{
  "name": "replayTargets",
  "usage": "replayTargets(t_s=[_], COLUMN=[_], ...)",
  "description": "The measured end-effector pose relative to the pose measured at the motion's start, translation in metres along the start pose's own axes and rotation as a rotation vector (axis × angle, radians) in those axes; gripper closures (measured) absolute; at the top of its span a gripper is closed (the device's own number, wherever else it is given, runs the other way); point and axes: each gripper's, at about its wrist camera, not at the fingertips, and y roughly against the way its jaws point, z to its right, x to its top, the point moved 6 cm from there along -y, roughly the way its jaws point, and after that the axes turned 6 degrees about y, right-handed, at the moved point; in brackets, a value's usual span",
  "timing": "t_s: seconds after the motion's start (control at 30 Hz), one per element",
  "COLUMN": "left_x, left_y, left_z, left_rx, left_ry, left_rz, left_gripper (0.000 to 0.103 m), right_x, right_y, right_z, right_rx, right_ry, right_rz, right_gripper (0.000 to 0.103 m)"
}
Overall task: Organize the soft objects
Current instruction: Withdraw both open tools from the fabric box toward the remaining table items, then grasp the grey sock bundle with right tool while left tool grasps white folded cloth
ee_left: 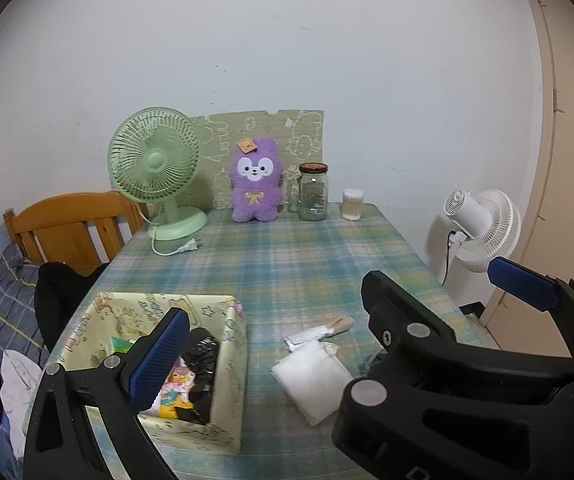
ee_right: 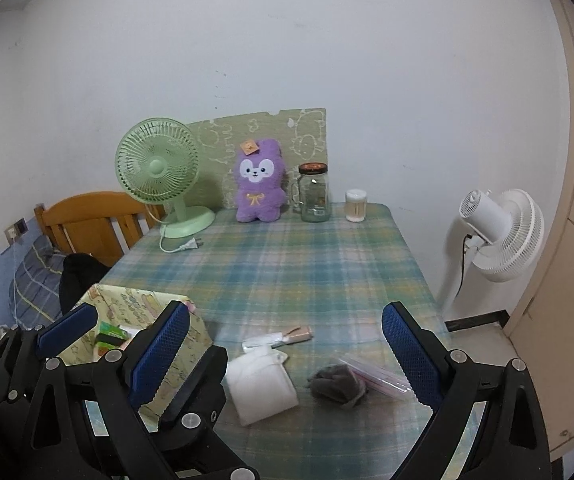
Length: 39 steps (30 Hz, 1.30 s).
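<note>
A patterned yellow fabric box [ee_left: 231, 364] [ee_right: 183, 332] stands at the near left of the plaid table and holds a black bundle [ee_left: 203, 364], a yellow cartoon item and a green packet. A folded white cloth [ee_left: 313, 378] [ee_right: 261, 384], a small white-and-peach roll [ee_left: 321, 330] [ee_right: 279, 336], a grey crumpled cloth [ee_right: 337, 384] and a clear pink pouch [ee_right: 375, 374] lie on the table. My left gripper [ee_left: 343, 316] [ee_right: 111, 332] is open and empty beside the box. My right gripper [ee_right: 287, 340] is open and empty, straddling the white cloth and grey cloth.
At the table's far edge stand a green desk fan [ee_left: 155, 168], a purple plush toy [ee_left: 254, 182], a glass jar [ee_left: 313, 192] and a cotton-swab tub [ee_left: 352, 205]. A white floor fan [ee_right: 499, 232] stands right of the table. A wooden chair [ee_left: 75, 224] and bedding are left.
</note>
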Motion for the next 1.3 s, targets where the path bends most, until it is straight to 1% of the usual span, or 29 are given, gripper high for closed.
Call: replayTargets(t_s=[0.23,0.43,0.7,0.87,1.07,1.3], left_x=[-0.014,-0.027,-0.045,-0.054,-0.069,-0.079], left_y=[-0.012,-0.023,-0.042,-0.049,-0.062,-0.077], left_z=[0.013,0.024,0.035,0.039,0.042,0.040], left_rx=[-0.033,-0.033,-0.044,-0.039,-0.037,-0.023], left_ry=[0.005,-0.003,-0.012,-0.023,-0.028,-0.030], left_rz=[-0.030,-0.034,-0.081,-0.092,-0.135,-0.177], left_gripper=[0.001,0.001,0.003,0.004,0.006,0.007], right_x=[-0.015,-0.028,-0.049,-0.058,-0.073,-0.087], right_y=[-0.005,-0.013,-0.030,-0.039,-0.054,-0.071], right_z=[0.015,0.028,0.038,0.043,0.047,0.048], right_rx=[-0.038,-0.043,-0.035,-0.036,-0.029,-0.020], right_ry=[0.005,-0.007,-0.023,-0.023,-0.032,-0.041], right_rz=[-0.004,-0.007,-0.046,-0.063,-0.109,-0.153], right_gripper=[0.004,0.004,0.004,0.004,0.005,0.006])
